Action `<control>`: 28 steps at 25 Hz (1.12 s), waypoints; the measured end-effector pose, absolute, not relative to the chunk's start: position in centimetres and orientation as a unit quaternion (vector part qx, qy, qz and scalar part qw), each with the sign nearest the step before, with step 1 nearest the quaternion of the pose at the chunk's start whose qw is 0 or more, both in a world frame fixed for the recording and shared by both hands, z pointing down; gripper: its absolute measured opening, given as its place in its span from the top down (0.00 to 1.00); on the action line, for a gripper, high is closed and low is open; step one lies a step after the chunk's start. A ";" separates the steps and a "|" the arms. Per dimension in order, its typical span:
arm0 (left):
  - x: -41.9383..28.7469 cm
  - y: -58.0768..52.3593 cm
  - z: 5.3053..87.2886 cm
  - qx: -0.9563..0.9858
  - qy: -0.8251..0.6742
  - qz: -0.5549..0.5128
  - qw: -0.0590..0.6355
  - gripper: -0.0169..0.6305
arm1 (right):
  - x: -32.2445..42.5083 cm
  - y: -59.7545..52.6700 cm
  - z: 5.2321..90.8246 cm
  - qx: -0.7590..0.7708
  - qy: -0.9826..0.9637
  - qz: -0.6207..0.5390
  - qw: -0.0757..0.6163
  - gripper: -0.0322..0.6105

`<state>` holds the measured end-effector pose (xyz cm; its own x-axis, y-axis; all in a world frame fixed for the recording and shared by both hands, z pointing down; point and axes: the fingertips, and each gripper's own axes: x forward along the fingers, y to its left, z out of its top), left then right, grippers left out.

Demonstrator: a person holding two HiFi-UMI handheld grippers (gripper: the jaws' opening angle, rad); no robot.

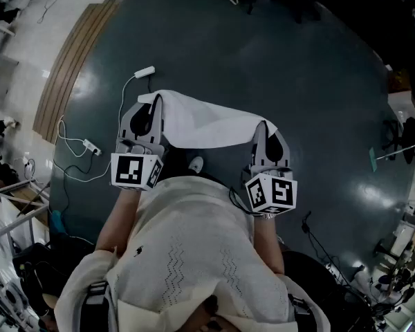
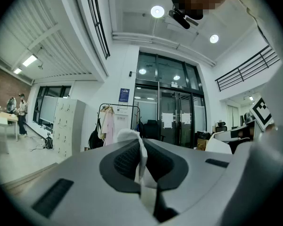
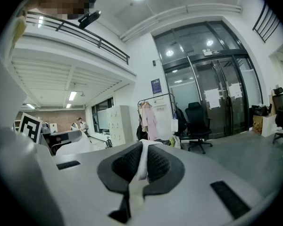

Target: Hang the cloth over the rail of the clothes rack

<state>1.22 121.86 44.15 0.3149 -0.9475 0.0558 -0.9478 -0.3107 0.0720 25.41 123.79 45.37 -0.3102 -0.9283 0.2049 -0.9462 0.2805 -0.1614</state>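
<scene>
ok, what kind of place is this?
Probably an office or lab lobby, not a home: tall glass doors, grey lockers, a swivel office chair.

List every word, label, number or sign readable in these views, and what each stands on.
Nothing reads clearly.
Blue wall sign beside the glass doors: too small to read.
Paper notices on the glass doors: blurred.
Marker cubes: black-and-white square patterns, no letters.
</scene>
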 end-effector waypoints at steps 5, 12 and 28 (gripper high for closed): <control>-0.6 117.7 45.8 0.808 -0.587 -0.004 0.048 0.94 | 23.8 119.8 46.2 0.588 -0.799 0.118 0.040 0.92; -3.0 108.6 46.7 0.819 -0.572 -0.004 0.052 0.94 | 21.5 111.7 47.1 0.607 -0.783 0.127 0.049 0.92; -14.5 89.5 45.4 0.829 -0.556 -0.031 0.049 0.94 | 10.0 93.5 45.5 0.625 -0.771 0.114 0.047 0.92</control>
